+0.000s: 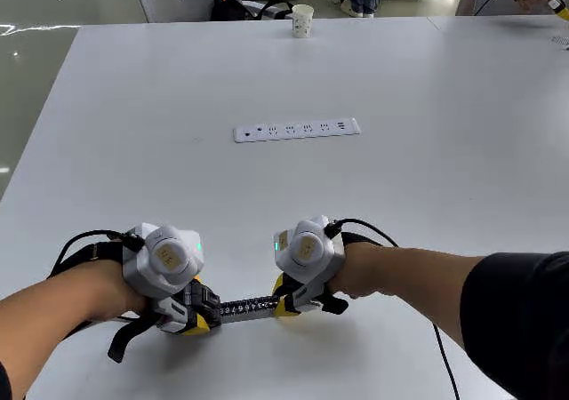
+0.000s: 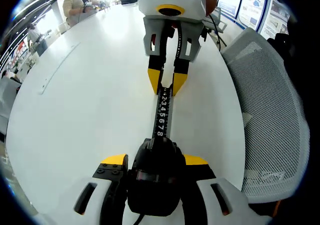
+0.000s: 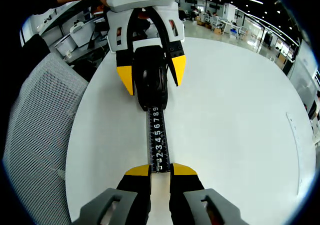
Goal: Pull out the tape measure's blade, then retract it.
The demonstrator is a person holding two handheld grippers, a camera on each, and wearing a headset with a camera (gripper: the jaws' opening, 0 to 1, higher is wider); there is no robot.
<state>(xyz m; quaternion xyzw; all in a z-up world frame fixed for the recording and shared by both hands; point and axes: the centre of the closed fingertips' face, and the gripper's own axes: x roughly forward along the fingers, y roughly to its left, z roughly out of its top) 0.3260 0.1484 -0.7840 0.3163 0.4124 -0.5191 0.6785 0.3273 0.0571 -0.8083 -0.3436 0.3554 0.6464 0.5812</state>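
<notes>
Both forearms reach in low from the bottom corners of the head view, the right one in a dark sleeve. The wrists turn inward, so the two tongs face each other tip to tip, low over the near part of the white bench [image 1: 418, 142]. The left tongs [image 2: 154, 161] are clamped around the black tape measure case [image 2: 152, 185], which sits between their yellow tips. The right tongs [image 3: 160, 171] are pinched tight on the free end of the blade [image 3: 157, 132]. The short drawn-out stretch of blade runs straight between them. Its long axis lies left to right across the person, with the case at the left, the tip at the right and the numerals facing up. A power strip [image 1: 297, 130] and a paper cup [image 1: 302, 20] sit well beyond.
</notes>
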